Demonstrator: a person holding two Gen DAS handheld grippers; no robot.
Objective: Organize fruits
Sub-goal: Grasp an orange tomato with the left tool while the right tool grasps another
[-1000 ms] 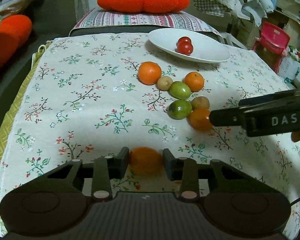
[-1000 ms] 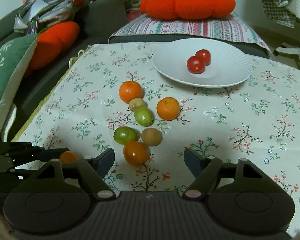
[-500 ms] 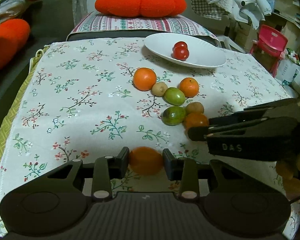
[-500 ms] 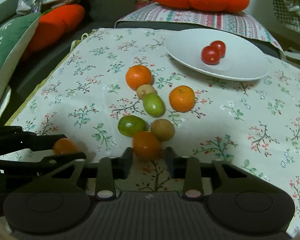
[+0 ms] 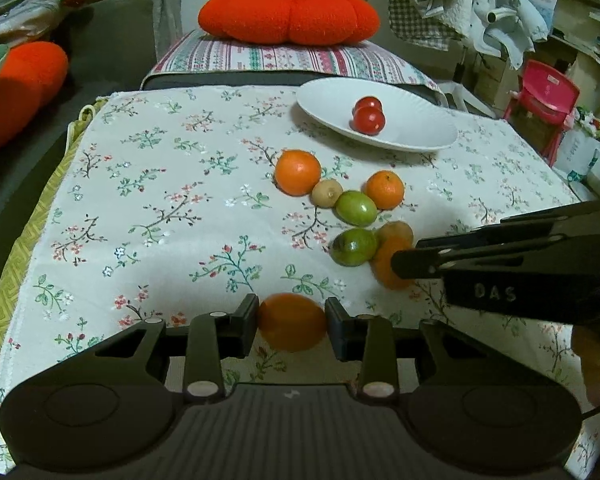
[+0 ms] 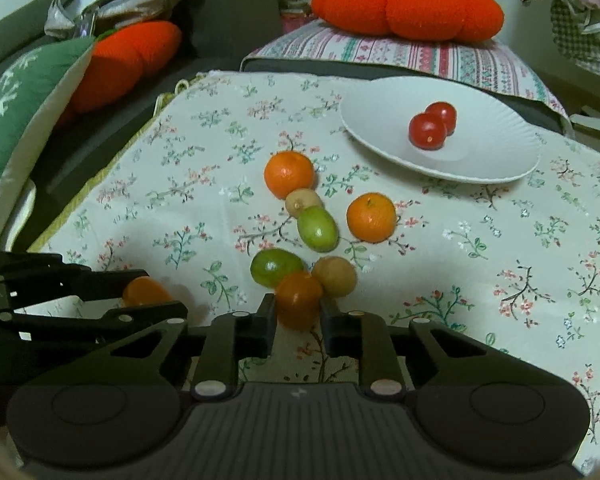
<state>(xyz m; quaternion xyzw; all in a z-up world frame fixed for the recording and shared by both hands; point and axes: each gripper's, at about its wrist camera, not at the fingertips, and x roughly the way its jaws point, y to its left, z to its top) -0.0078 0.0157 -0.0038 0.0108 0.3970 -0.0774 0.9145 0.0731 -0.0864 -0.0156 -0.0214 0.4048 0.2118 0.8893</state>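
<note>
Floral cloth (image 5: 148,208) covers desk; pumpkin cushion (image 5: 288,14) behind, shelves w/ clutter at right. Left claw (image 5: 291,322) pinches a mandarin (image 5: 292,322); right claw (image 6: 298,306) pinches another mandarin (image 6: 298,294) beside the fruit cluster. Plate (image 6: 496,152) w/ tomatoes (image 6: 428,130).

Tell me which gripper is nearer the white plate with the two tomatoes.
Right, narrowly. The right gripper, shut on an orange beside the fruit cluster, sits just short of the white plate. The left gripper, holding another orange, is farther back.
</note>
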